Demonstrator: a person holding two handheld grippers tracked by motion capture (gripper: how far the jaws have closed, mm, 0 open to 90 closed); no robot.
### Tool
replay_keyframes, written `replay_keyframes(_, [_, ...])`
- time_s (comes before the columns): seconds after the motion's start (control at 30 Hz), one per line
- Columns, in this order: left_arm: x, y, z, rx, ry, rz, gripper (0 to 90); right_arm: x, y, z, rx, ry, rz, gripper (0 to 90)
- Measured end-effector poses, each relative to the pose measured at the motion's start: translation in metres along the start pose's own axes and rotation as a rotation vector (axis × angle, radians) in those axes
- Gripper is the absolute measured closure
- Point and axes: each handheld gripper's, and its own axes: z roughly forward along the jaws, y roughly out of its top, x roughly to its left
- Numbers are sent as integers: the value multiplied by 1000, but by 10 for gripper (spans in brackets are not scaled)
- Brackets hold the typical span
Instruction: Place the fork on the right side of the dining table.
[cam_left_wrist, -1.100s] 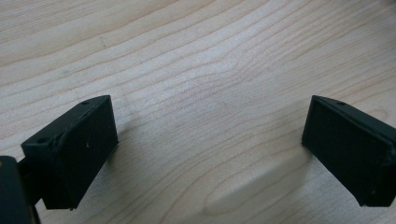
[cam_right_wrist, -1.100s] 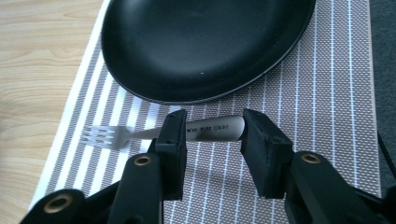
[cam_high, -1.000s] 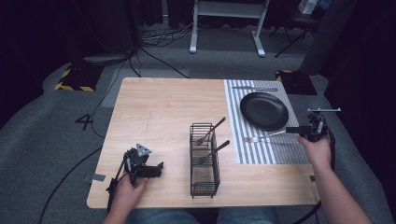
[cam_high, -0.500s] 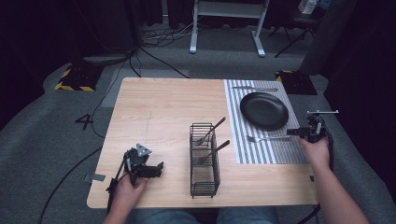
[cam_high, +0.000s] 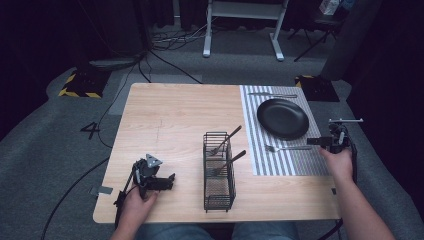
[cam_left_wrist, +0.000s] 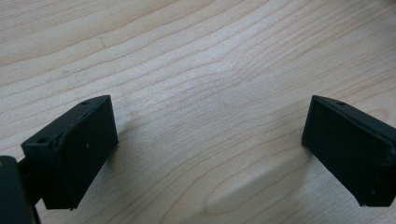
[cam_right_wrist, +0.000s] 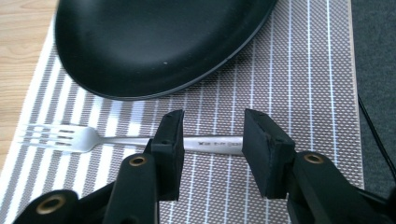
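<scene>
Fork (cam_right_wrist: 116, 140) now lying flat on striped placemat (cam_right_wrist: 303, 84), right tool (cam_right_wrist: 212, 140) spread above its handle, left tool (cam_left_wrist: 210, 140) spread

Fork (cam_high: 287, 148) on striped placemat (cam_high: 280, 162), right hand-held gripper (cam_high: 320, 141) beside it

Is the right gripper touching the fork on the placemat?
Apart. The right gripper view shows the right gripper open, with the fork handle lying between the jaws, gaps visible on both sides.
</scene>
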Motion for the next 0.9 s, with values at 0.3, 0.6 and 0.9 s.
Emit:
replay_keyframes(0.3, [0, 0, 0, 0, 0, 0, 35, 18, 1, -19, -49, 27, -69, 553])
replay_keyframes(0.6, [0, -1, 0, -3, 2, -3, 35, 45, 3, -37, -86, 78, -140, 475])
replay_keyframes(0.9, [-2, -4, -3, -3, 3, -7, 36, 80, 4, -53, -119, 135, -233, 448])
